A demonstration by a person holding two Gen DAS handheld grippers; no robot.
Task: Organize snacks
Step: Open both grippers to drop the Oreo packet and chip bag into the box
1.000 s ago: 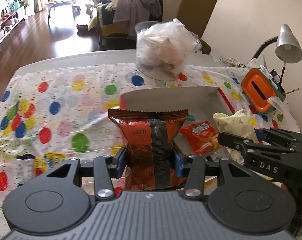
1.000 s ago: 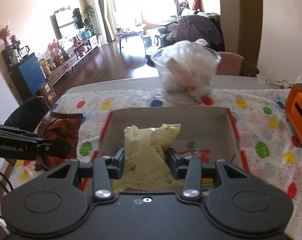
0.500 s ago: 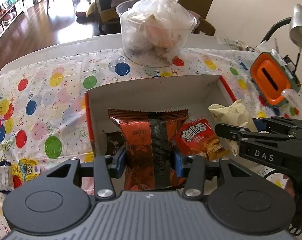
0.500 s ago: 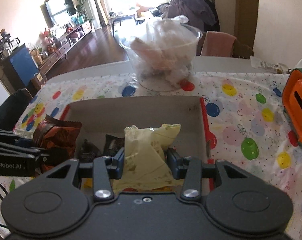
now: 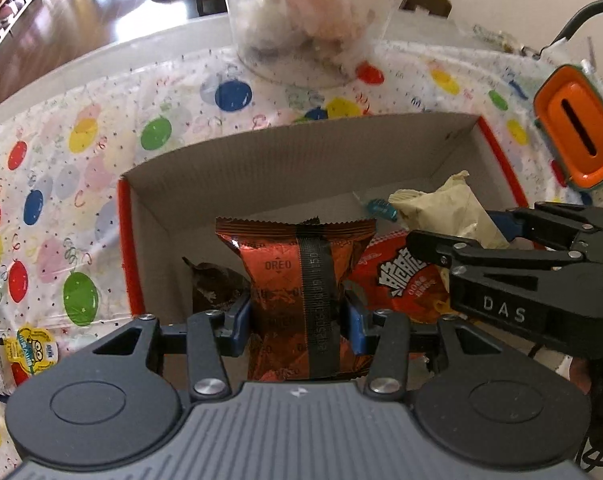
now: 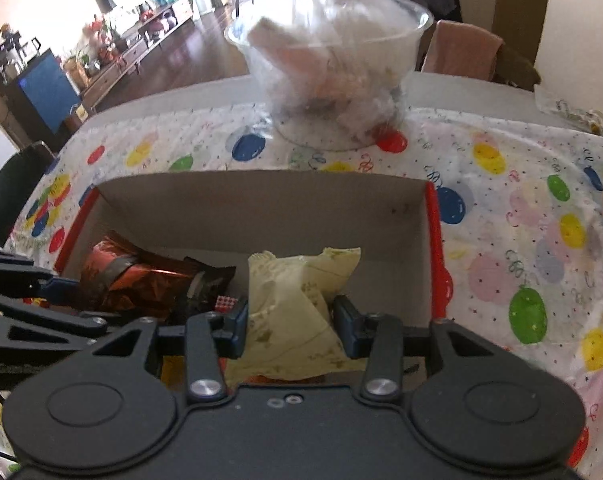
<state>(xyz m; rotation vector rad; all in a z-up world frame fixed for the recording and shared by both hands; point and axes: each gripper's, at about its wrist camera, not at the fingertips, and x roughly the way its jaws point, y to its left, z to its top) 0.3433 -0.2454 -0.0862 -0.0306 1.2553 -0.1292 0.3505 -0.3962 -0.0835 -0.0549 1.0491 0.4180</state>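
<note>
Copper-red and foil-shiny, the Oreo snack packet (image 5: 297,280) sits clamped between the blue pads of the left hand-held gripper (image 5: 297,316) over the open cardboard box with red edges (image 5: 285,168), above a red snack bag (image 5: 397,280) lying inside. In the right wrist view, the right hand-held gripper (image 6: 289,320) is closed on a pale yellow crinkled snack packet (image 6: 297,300) over the same box's right half, on the balloon-print counter cloth (image 6: 521,240).
</note>
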